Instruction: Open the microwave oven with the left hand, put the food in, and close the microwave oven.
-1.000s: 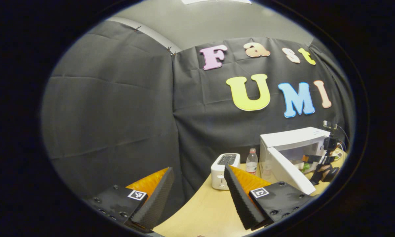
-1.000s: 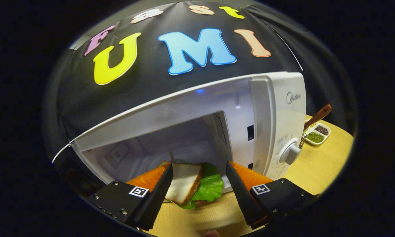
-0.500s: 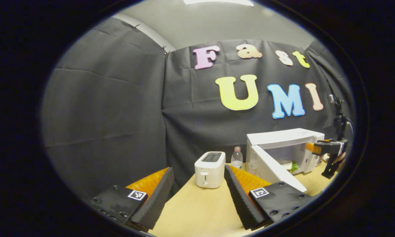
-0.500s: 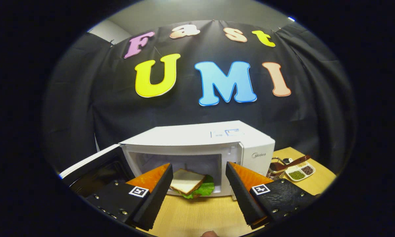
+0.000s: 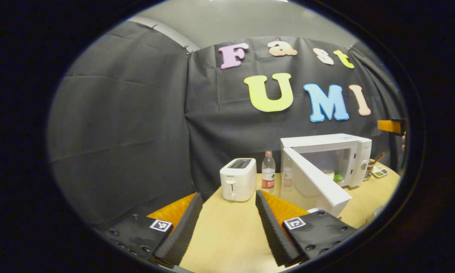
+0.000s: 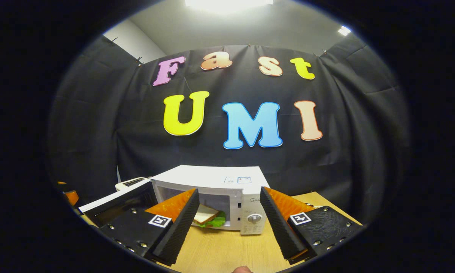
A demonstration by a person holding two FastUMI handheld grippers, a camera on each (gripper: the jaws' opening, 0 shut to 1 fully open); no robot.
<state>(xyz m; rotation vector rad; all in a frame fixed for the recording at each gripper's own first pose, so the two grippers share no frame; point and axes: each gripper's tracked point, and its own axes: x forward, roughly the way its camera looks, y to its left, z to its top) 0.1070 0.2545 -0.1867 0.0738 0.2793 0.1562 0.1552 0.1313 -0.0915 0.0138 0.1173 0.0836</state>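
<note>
My left gripper and right gripper hang over the tabletop, jaws spread and empty; the microwave door stands swung wide, the sandwich inside, with bare tabletop between door edge and toaster.

Black cloth wall behind a light wooden table, under a bright ceiling light.

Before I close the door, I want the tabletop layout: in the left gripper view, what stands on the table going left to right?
Toaster → bottle → microwave, its door swung open → small dish at the far right.
</note>
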